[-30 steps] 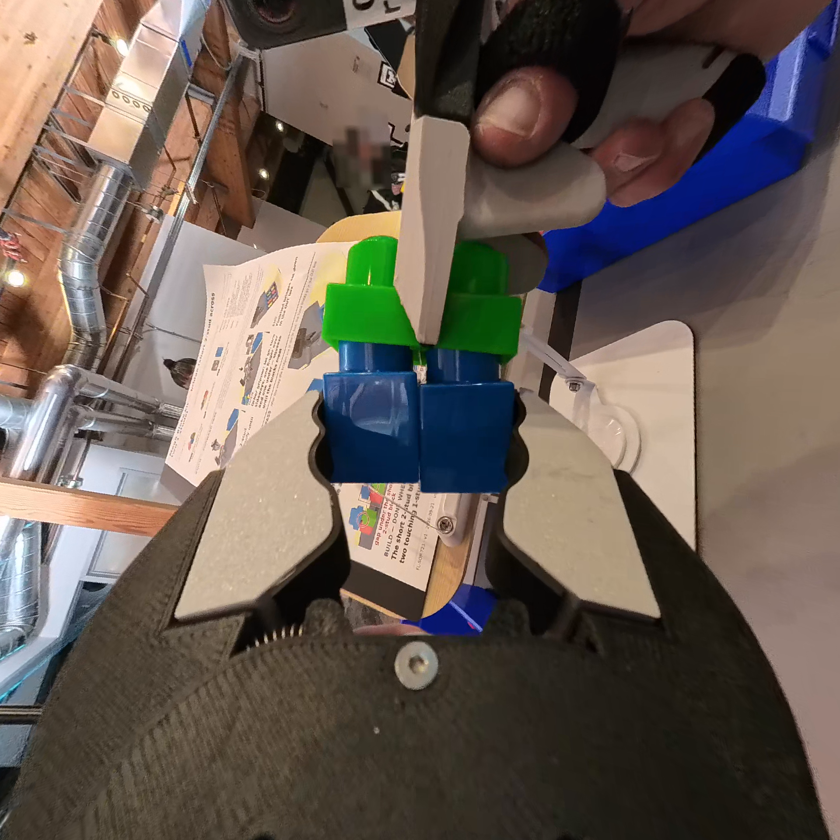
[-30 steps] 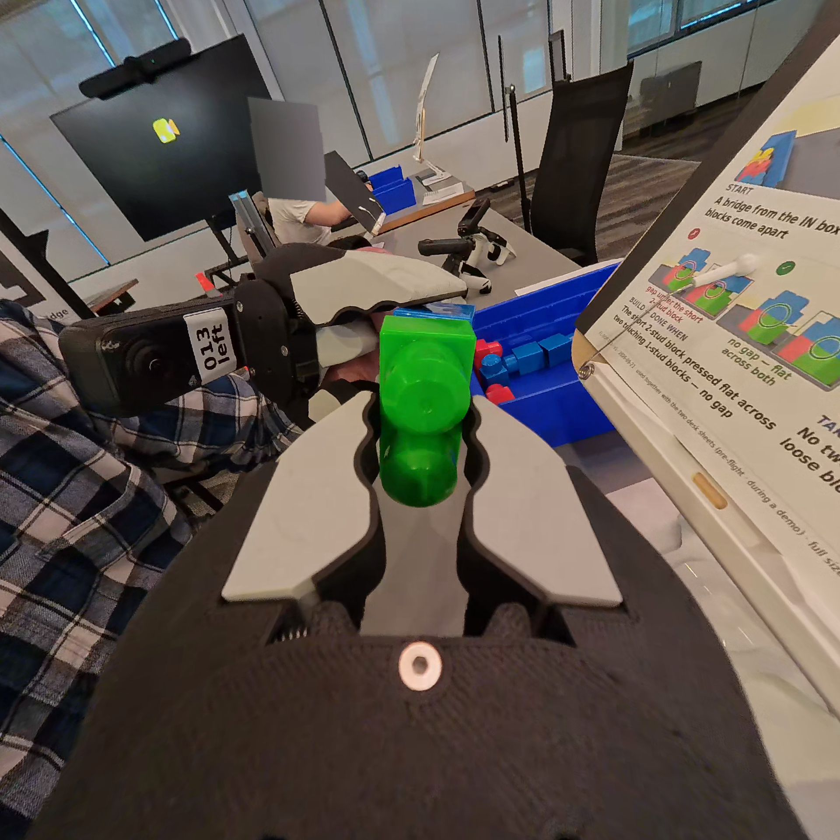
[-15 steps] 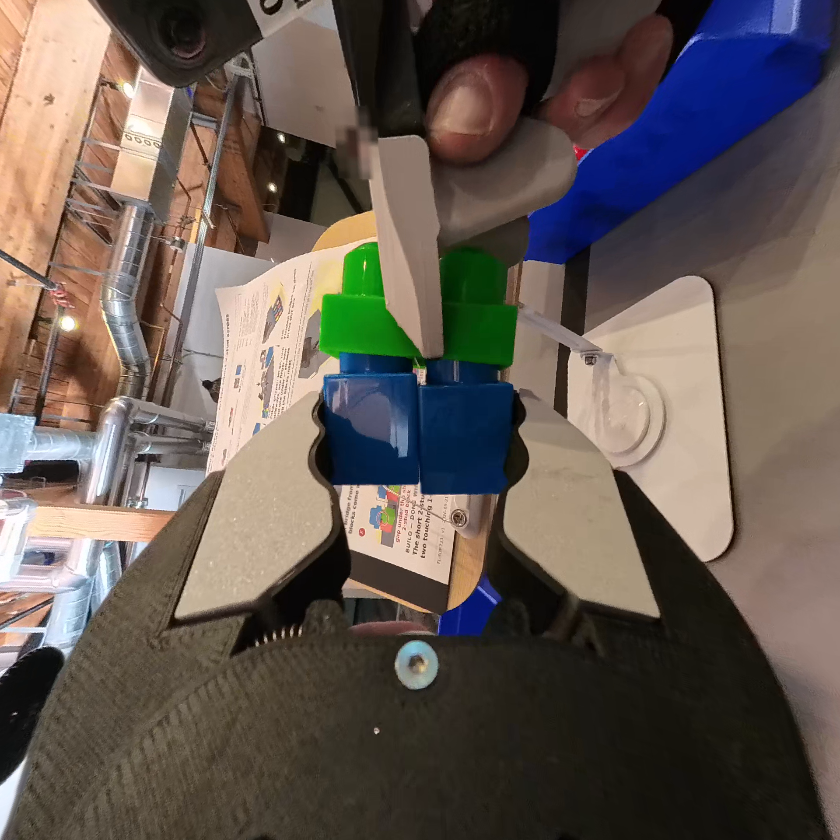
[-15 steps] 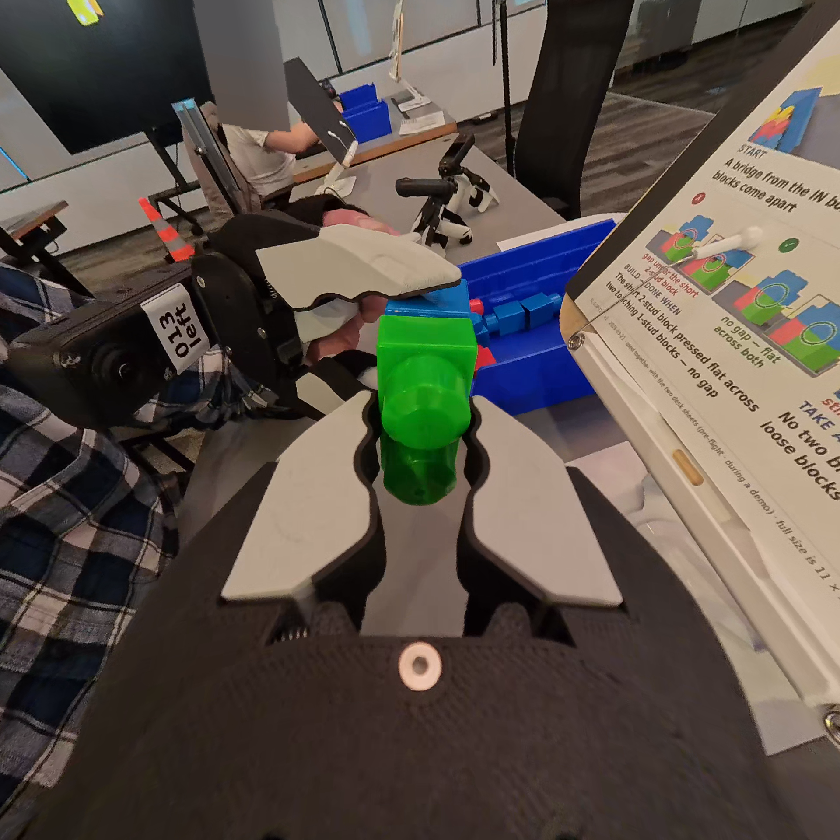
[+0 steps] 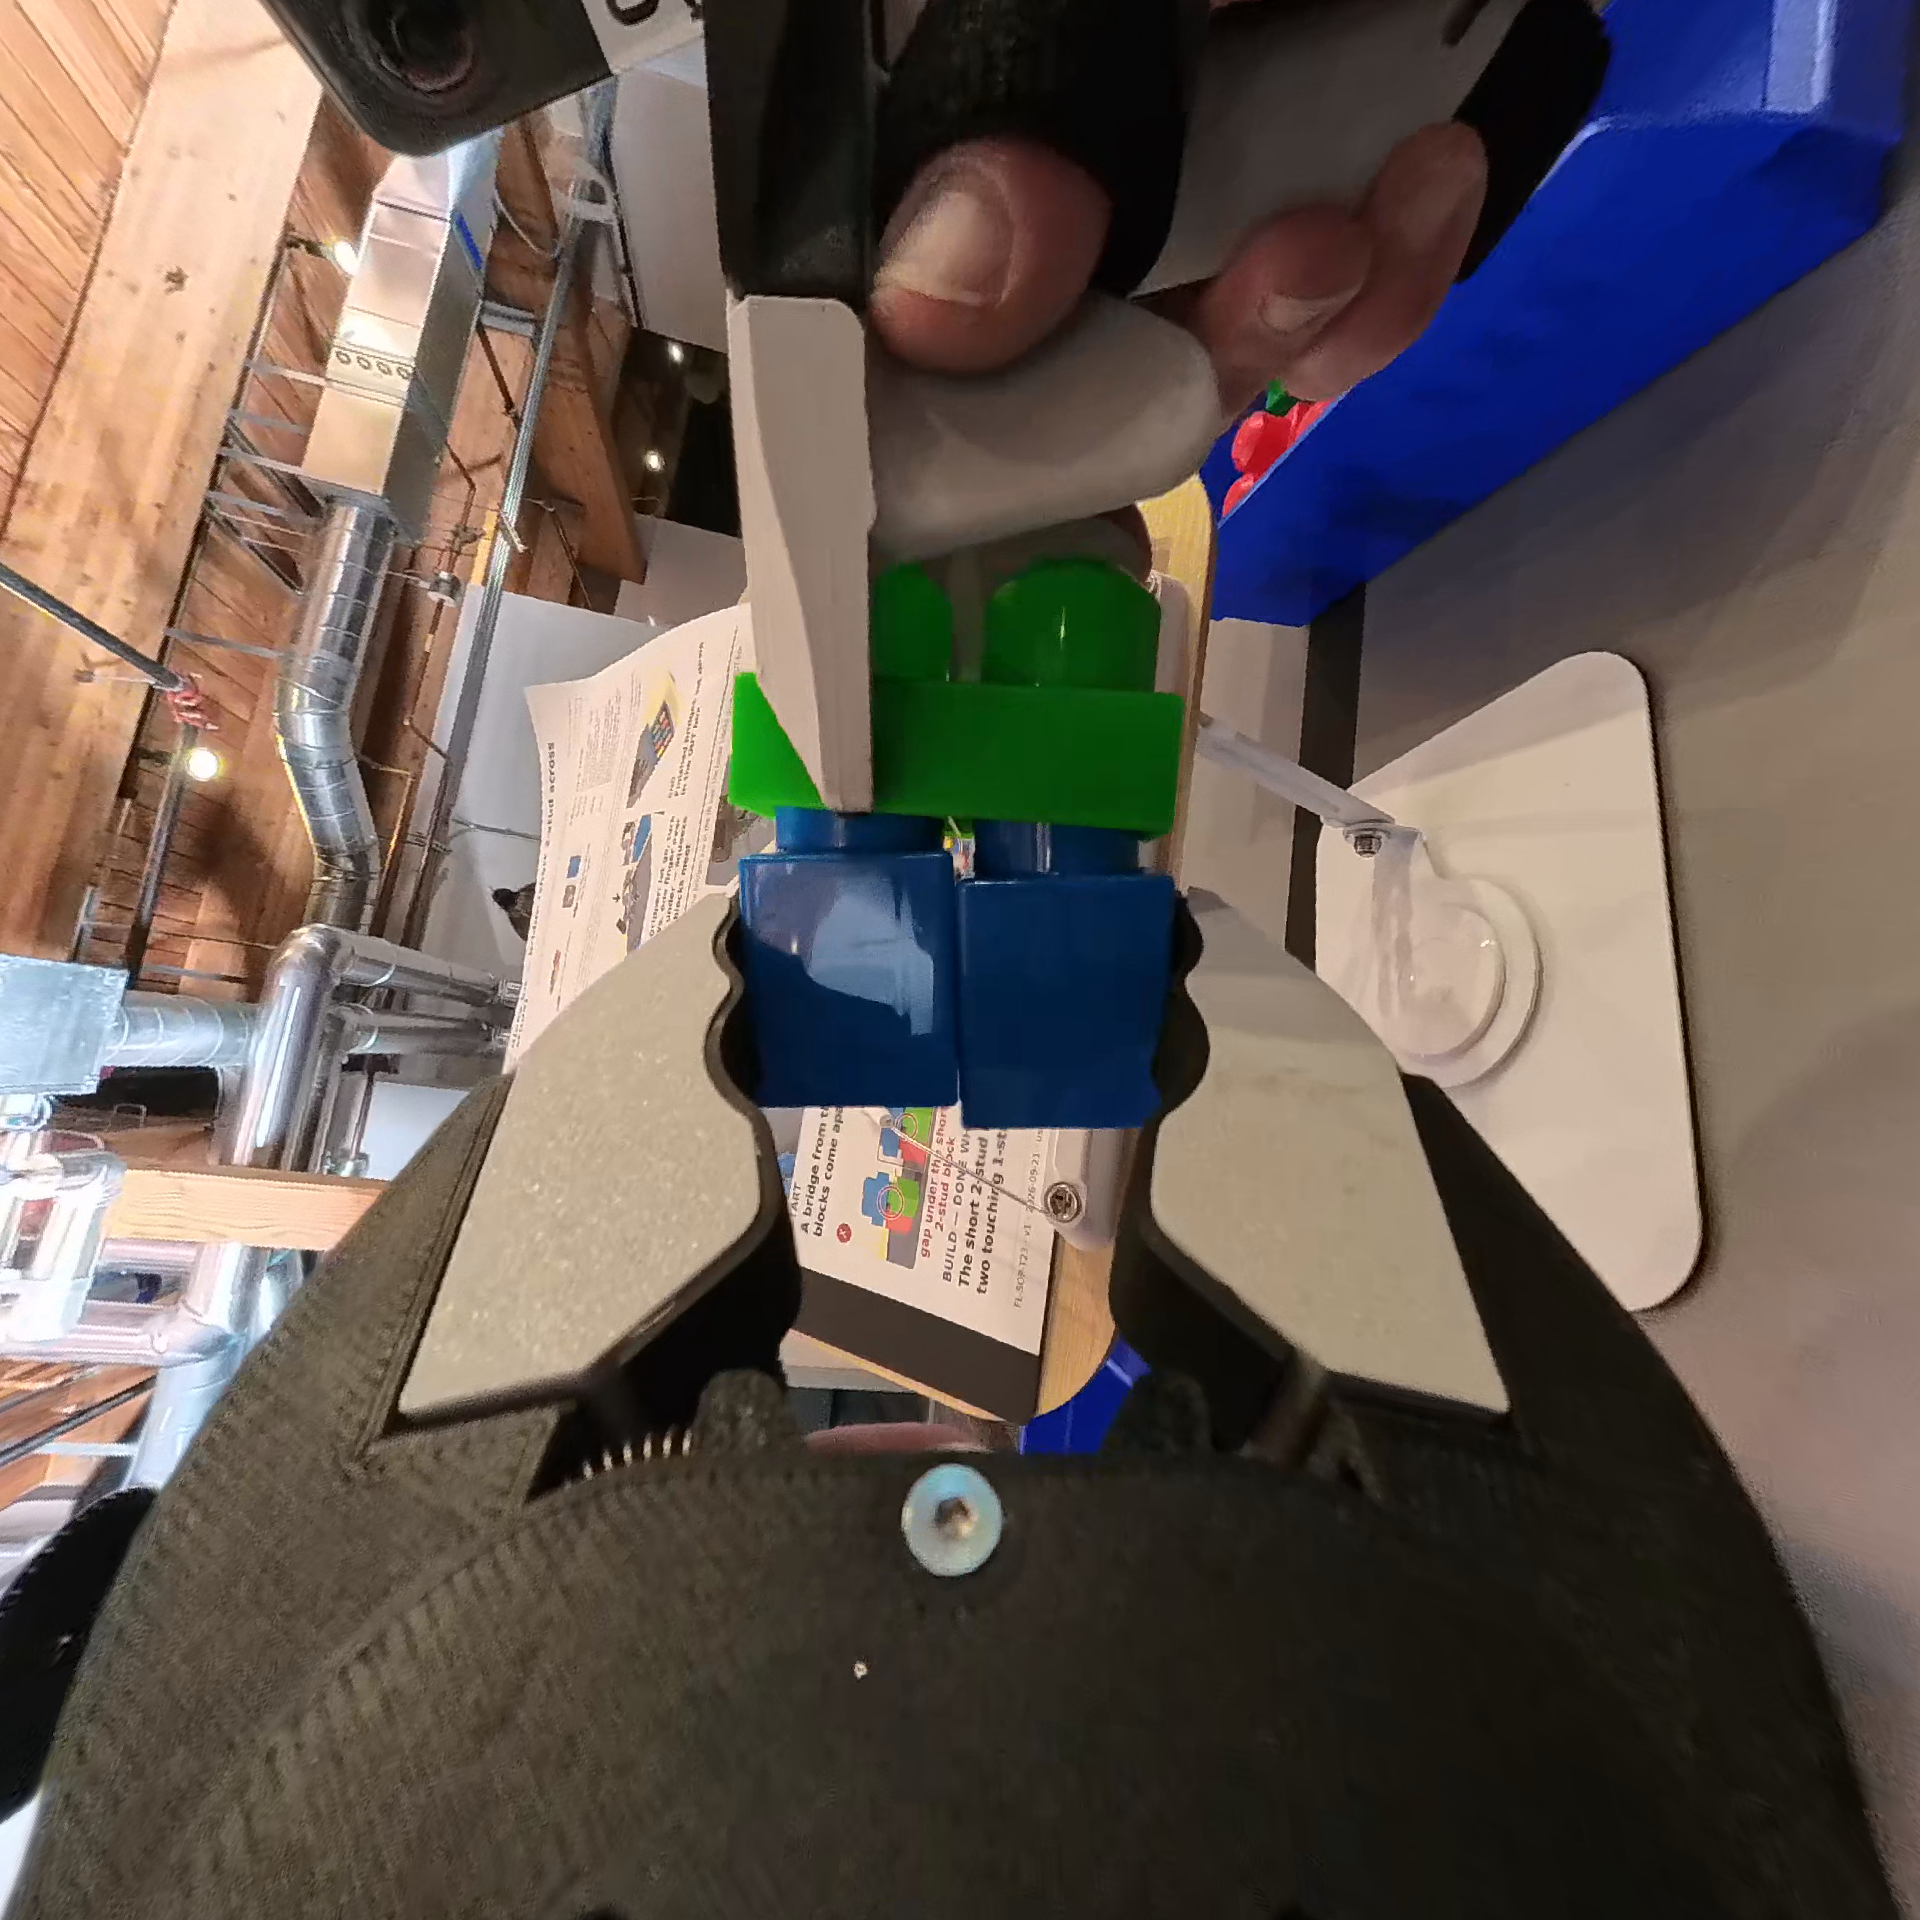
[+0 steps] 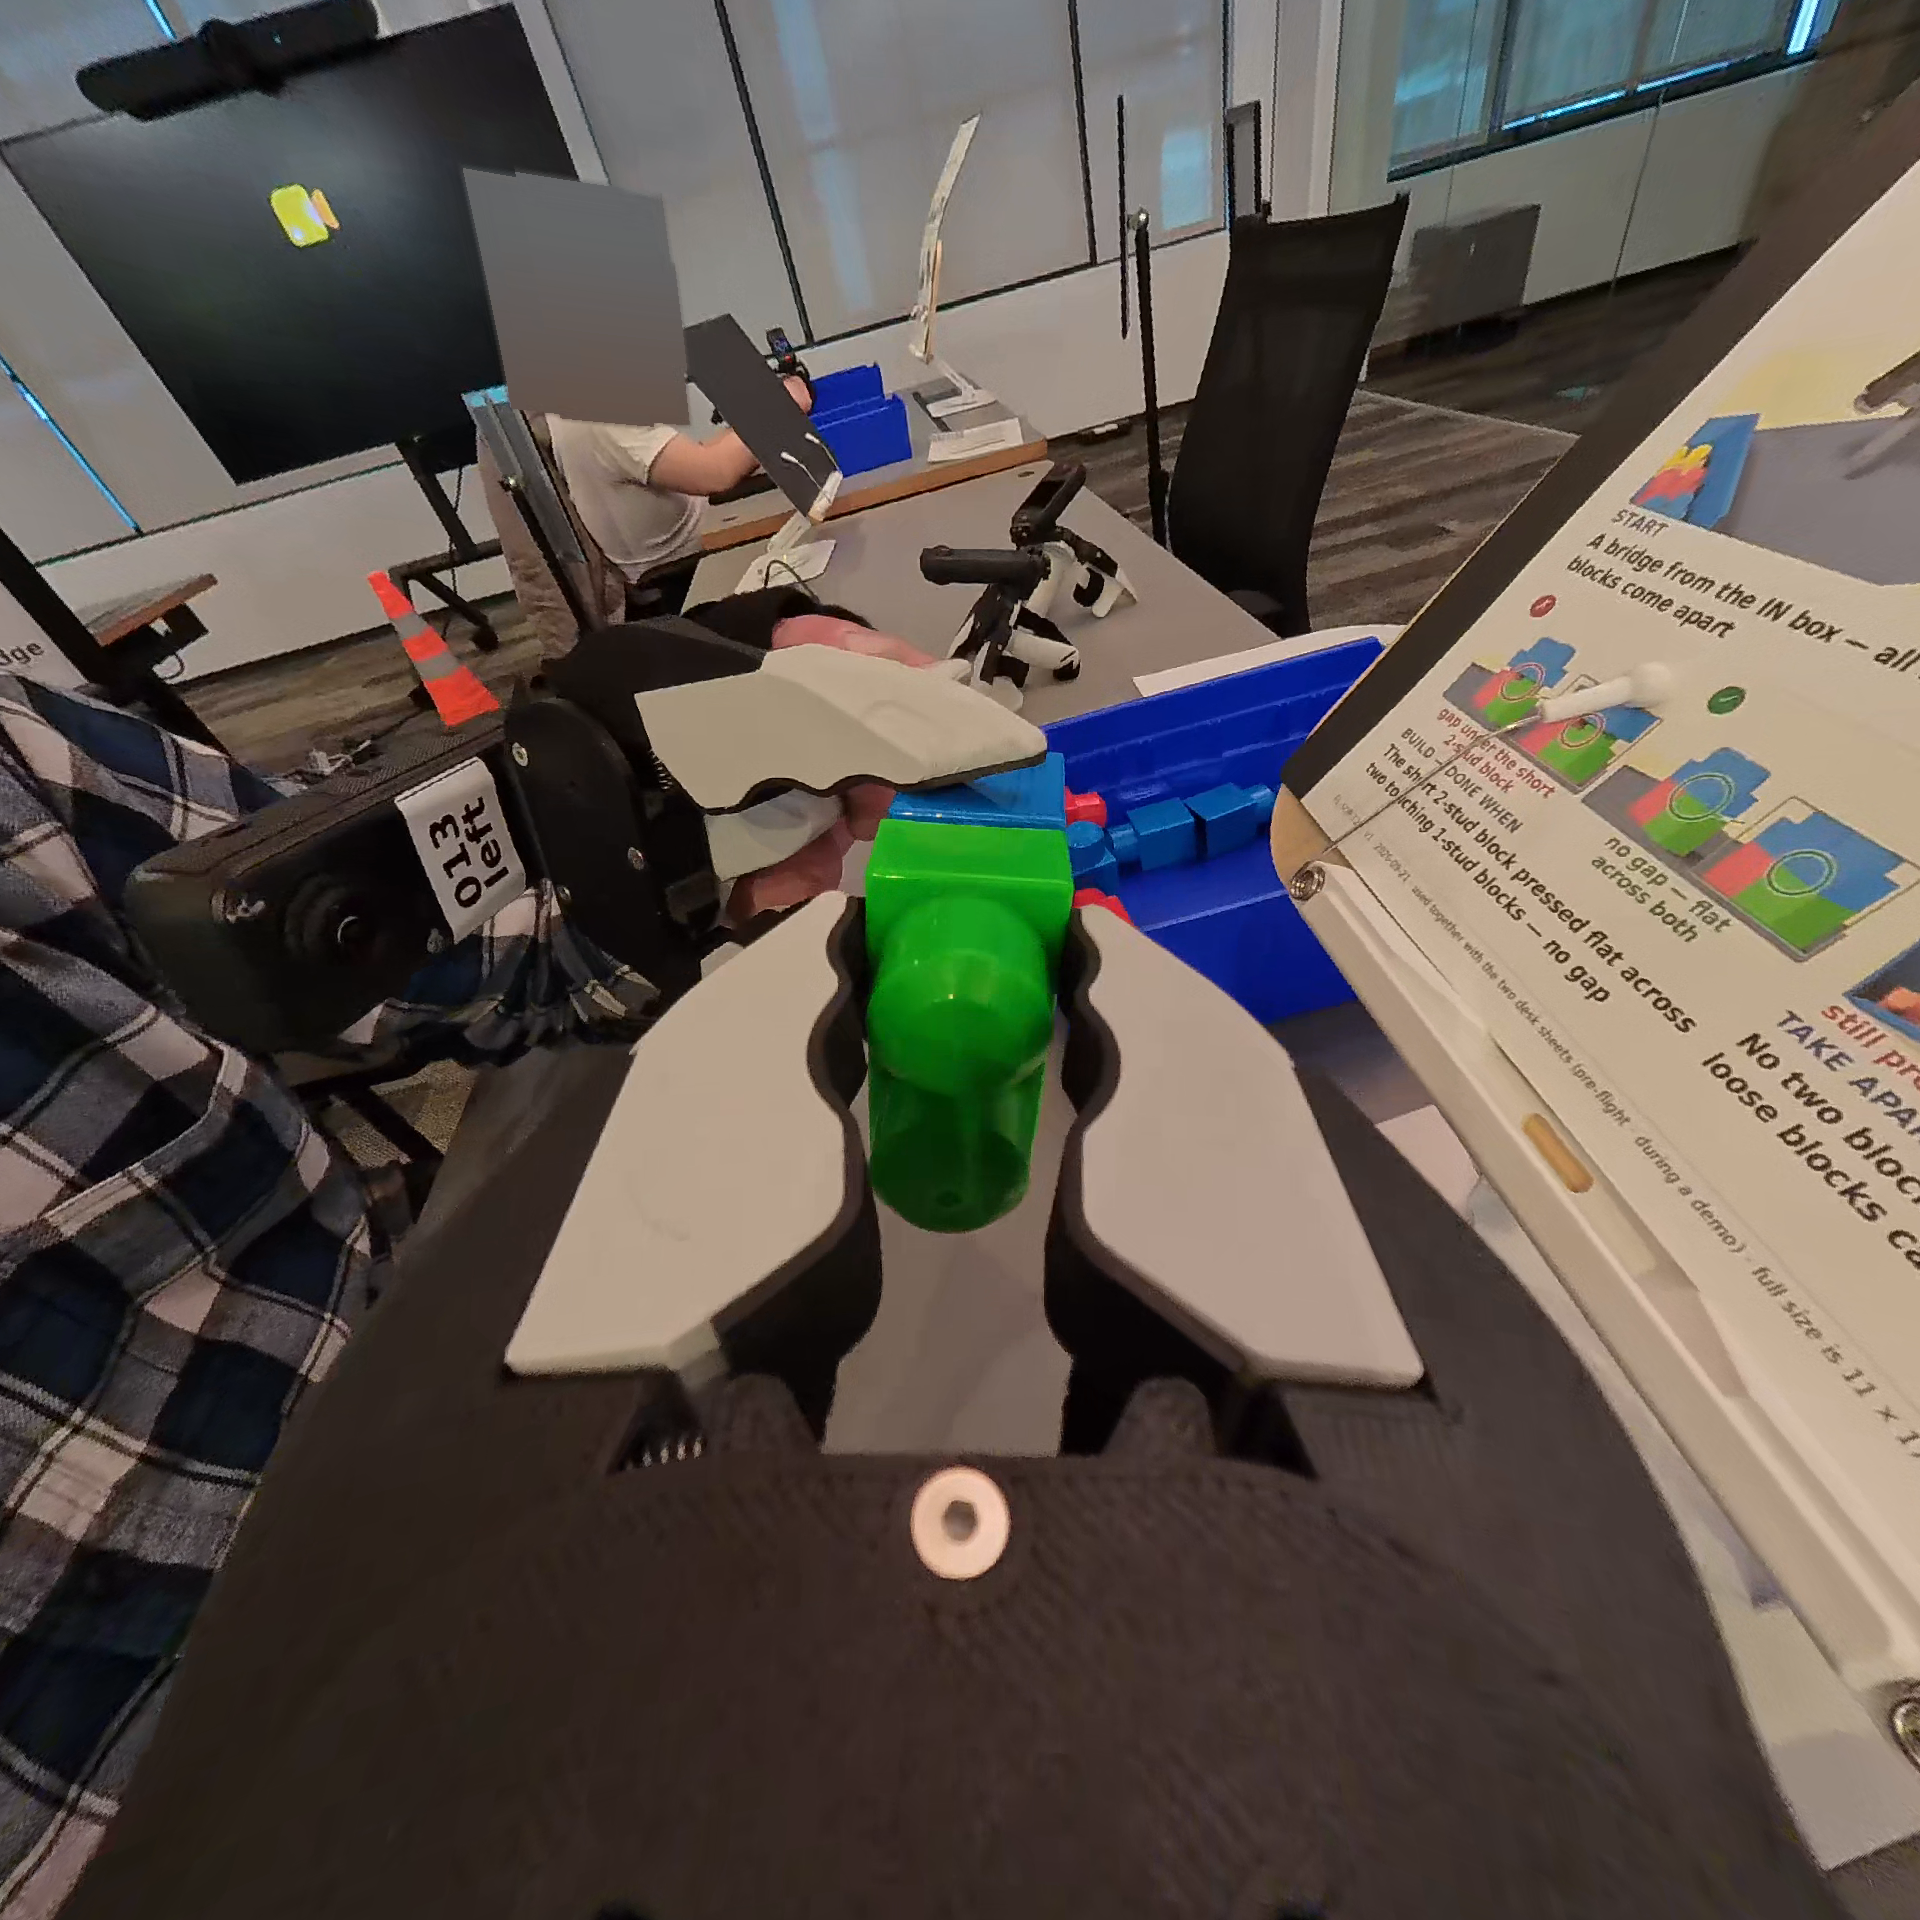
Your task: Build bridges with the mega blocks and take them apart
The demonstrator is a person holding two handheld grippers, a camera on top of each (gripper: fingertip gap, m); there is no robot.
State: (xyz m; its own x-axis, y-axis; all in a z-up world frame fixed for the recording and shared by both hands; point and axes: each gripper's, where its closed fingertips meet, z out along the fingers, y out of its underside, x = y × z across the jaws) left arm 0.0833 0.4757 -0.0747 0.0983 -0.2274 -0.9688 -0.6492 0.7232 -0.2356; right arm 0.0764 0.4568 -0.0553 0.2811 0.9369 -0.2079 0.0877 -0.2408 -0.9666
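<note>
1. Bridge of mega blocks held in mid-air between two hand-held grippers, above a grey table (image 5: 1766,520).
2. Left gripper (image 5: 956,997) spread wide and clamped on two blue blocks (image 5: 956,997) standing side by side; grey pads (image 5: 623,1143) pressing the outer faces, which keeps the pair touching.
3. Right gripper (image 6: 961,997) about half closed on the green block (image 6: 961,935), pads against its two sides; seen in the left wrist view reaching in from above, one fingertip lying across the green face.
4. Green two-stud block spanning both blue studs but not pressed home: blue studs showing below it. Probably either being pushed on or pulled off; cannot tell which.
5. Opposed grips likely chosen so one tool steadies the base while the other works the top piece.
6. Blue bin (image 6: 1247,831) of loose blocks just behind, instruction board (image 6: 1662,831) standing at the right.
</note>
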